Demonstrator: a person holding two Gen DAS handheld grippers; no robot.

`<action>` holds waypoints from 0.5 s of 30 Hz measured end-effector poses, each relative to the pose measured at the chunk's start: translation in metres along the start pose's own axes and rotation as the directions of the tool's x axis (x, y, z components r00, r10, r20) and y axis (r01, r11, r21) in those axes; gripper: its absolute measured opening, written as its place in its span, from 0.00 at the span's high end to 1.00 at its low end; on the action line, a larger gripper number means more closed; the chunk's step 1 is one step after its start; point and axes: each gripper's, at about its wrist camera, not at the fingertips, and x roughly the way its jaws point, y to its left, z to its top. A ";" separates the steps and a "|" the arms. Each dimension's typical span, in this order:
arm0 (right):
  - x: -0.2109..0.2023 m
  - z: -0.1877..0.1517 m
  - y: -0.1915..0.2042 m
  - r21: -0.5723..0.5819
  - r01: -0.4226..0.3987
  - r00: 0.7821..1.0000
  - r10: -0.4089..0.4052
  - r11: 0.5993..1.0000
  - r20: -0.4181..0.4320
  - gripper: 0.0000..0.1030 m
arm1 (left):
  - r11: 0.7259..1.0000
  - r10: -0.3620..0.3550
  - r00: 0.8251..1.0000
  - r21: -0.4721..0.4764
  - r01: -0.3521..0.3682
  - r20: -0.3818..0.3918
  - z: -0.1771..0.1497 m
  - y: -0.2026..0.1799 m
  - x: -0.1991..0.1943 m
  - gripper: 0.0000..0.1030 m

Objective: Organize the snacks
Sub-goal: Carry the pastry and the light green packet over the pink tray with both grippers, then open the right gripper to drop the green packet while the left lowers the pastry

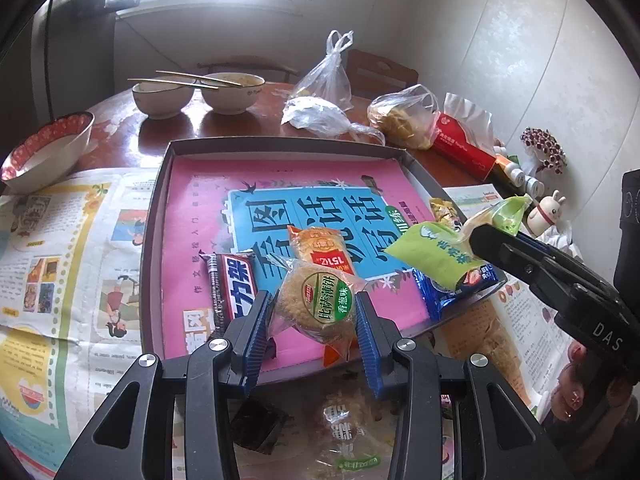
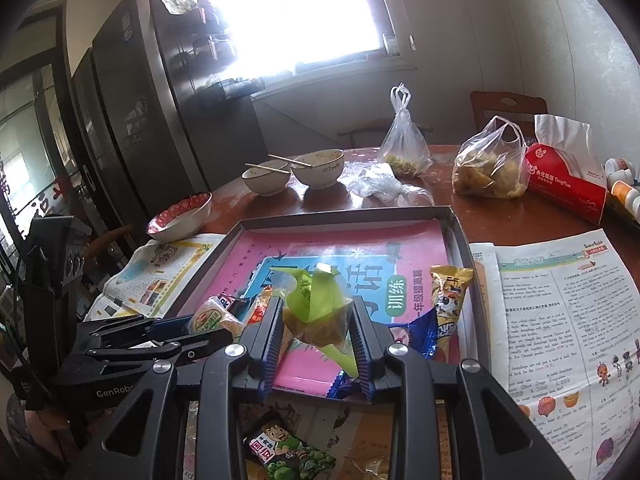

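At lower centre, the left gripper (image 1: 316, 312) pinched a round biscuit packet (image 1: 320, 304) over the near edge of the shallow box (image 1: 280, 144). The right gripper (image 2: 316, 328) clamped a green snack pouch (image 2: 316, 296) above that box.

Dark wood desk (image 2: 520, 216) w/ newspaper sheets (image 2: 560, 312) spread L & R, shallow grey tray (image 1: 160, 184) btwn them, red-rimmed bowl (image 1: 44, 152) at L edge, two white bowls (image 1: 192, 96) w/ chopsticks at back, plastic bags (image 2: 488, 168), red tissue pack (image 2: 568, 184) far R
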 end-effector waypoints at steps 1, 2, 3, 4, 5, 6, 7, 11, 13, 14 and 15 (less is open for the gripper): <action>0.001 0.000 0.000 -0.001 -0.002 1.000 0.002 1.000 -0.003 0.68 | 1.000 -0.002 1.000 -0.001 0.002 -0.001 0.000 0.000 0.000 0.59; 0.001 -0.001 0.001 -0.002 -0.004 1.000 0.004 1.000 -0.006 0.68 | 1.000 -0.003 1.000 -0.002 0.003 -0.003 0.000 0.000 0.001 0.59; 0.003 -0.002 0.001 -0.003 -0.005 1.000 0.005 1.000 -0.009 0.68 | 1.000 -0.003 1.000 -0.002 0.003 -0.003 0.000 0.000 0.001 0.59; 0.004 -0.002 0.002 -0.004 -0.007 1.000 0.007 1.000 -0.013 0.68 | 1.000 -0.004 1.000 -0.002 0.004 -0.003 0.000 0.000 0.001 0.59; 0.004 -0.003 0.002 -0.006 -0.010 1.000 0.010 1.000 -0.015 0.68 | 1.000 -0.004 1.000 -0.001 0.004 -0.003 0.000 0.001 0.001 0.59; 0.006 -0.004 0.004 -0.008 -0.012 1.000 0.012 1.000 -0.019 0.68 | 1.000 -0.003 1.000 -0.001 0.003 -0.003 0.000 0.001 0.001 0.59; 0.007 -0.004 0.005 -0.010 -0.014 1.000 0.014 1.000 -0.023 0.68 | 1.000 -0.003 1.000 -0.001 0.003 -0.004 0.000 0.001 0.001 0.59; 0.012 -0.008 0.009 -0.024 -0.020 0.999 0.019 1.000 -0.041 0.68 | 1.000 0.025 1.000 0.004 -0.025 0.005 -0.001 0.001 -0.001 0.59; 0.016 -0.010 0.012 -0.028 -0.024 0.998 0.023 0.999 -0.054 0.68 | 1.000 0.031 0.999 -0.001 -0.031 0.007 -0.001 0.003 -0.002 0.59; 0.017 -0.011 0.013 -0.030 -0.025 0.998 0.023 0.999 -0.059 0.68 | 0.999 0.038 0.999 0.002 -0.038 0.010 -0.001 0.004 -0.003 0.59; 0.018 -0.012 0.014 -0.034 -0.028 0.998 0.025 0.999 -0.066 0.68 | 0.999 0.044 0.999 0.004 -0.044 0.010 -0.002 0.004 -0.003 0.59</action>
